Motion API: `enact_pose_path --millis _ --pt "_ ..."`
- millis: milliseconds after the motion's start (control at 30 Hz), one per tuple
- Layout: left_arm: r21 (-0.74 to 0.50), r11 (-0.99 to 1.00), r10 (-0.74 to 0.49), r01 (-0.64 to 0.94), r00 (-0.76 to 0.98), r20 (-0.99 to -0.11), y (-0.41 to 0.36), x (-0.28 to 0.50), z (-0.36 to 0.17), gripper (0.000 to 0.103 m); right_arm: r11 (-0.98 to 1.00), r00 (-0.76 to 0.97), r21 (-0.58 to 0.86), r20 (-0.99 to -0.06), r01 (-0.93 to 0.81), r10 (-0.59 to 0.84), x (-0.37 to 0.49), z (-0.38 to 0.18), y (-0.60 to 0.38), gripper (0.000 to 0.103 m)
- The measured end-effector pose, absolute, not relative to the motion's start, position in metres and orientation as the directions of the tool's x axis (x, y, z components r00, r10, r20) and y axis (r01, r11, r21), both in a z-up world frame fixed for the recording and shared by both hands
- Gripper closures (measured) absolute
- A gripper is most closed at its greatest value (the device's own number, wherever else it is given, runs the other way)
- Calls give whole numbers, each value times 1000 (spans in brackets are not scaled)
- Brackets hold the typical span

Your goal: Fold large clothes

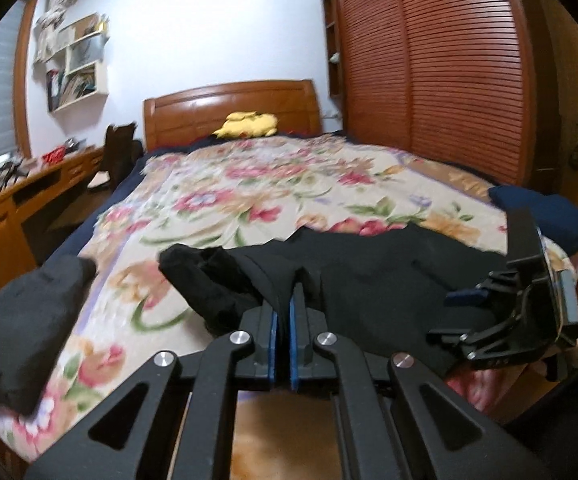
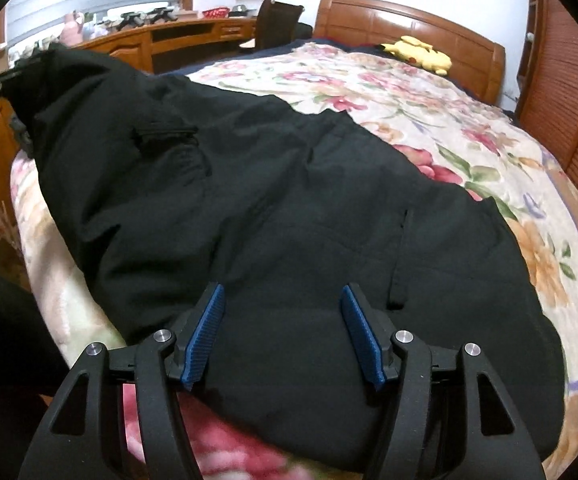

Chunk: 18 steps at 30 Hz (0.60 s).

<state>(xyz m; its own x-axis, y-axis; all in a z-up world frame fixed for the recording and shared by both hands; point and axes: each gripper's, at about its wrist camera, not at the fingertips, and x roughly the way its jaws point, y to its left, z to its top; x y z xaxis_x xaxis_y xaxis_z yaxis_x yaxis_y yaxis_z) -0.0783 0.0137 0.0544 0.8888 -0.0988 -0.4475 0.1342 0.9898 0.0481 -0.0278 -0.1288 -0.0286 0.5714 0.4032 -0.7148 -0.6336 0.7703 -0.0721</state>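
A large black jacket (image 2: 273, 208) lies spread across the near end of a bed with a floral cover (image 2: 429, 96). My left gripper (image 1: 283, 304) is shut on a fold of the black jacket (image 1: 369, 276) and lifts that edge slightly. A black sleeve (image 1: 205, 280) lies bunched just left of it. My right gripper (image 2: 283, 320) is open, its blue pads (image 2: 205, 336) just above the jacket's near hem, nothing between them. The right gripper also shows in the left wrist view (image 1: 525, 312) at the right.
A second black garment piece (image 1: 29, 320) lies at the bed's near left corner. A navy folded item (image 1: 545, 216) sits at the bed's right edge. A yellow plush (image 1: 249, 124) rests by the wooden headboard (image 1: 229, 108). A desk (image 1: 29, 200) stands left, a slatted wardrobe (image 1: 429, 60) right.
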Motion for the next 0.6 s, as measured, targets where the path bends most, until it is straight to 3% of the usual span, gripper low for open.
enact_pose_path --millis 433,600 --pt "135 932 -242 336 855 -458 -102 -43 102 103 872 657 -27 -669 -489 348 -13 -3 -219 41" --pt "107 904 -312 413 811 -495 -151 -23 103 103 884 653 4 -672 -467 347 -13 -4 -248 41"
